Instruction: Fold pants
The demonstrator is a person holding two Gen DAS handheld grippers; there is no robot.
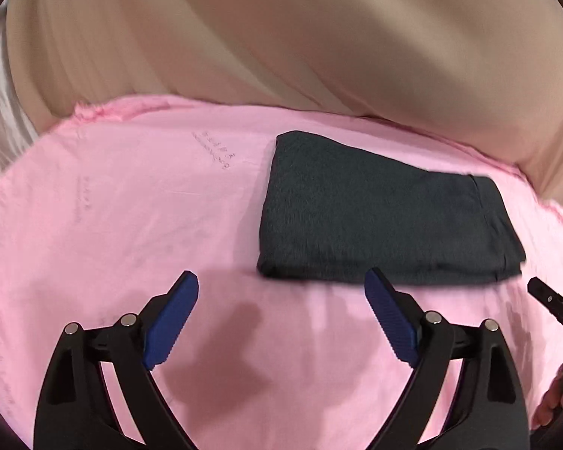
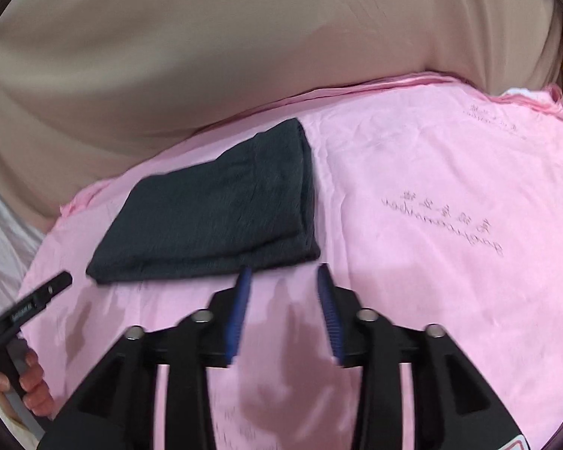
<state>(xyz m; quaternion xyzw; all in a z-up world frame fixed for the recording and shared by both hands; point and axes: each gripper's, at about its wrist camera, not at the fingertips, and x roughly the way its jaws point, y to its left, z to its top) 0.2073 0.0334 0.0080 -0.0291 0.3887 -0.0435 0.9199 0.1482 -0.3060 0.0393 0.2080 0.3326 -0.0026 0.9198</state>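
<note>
The pants (image 1: pixel 386 217) are lying as a compact dark rectangle on the pink cloth (image 1: pixel 112 225) that is covering the bench, near its far edge, just in front of the beige curtain (image 1: pixel 281 37). They are looking already folded in several layers, so I judge the task as nearly finished.

The left tongs (image 1: pixel 281 315) are standing wide apart and holding nothing; the right tongs (image 2: pixel 285 311) are parted about halfway, also with nothing between them. Both are hanging just short of the near edge of the bundle, not touching it.

The fabric is looking soft, light and a little fuzzy, so it is probably gripping well but sagging if lifted by one corner. I would be taking hold at the thick folded edge, with both layers together.

The left wrist view is showing the hemmed end of the bundle at its right side. The right wrist view is showing the stacked layers at the near corner, and more clearly the person's fingers (image 2: pixel 33 386) around the other handle.
</note>
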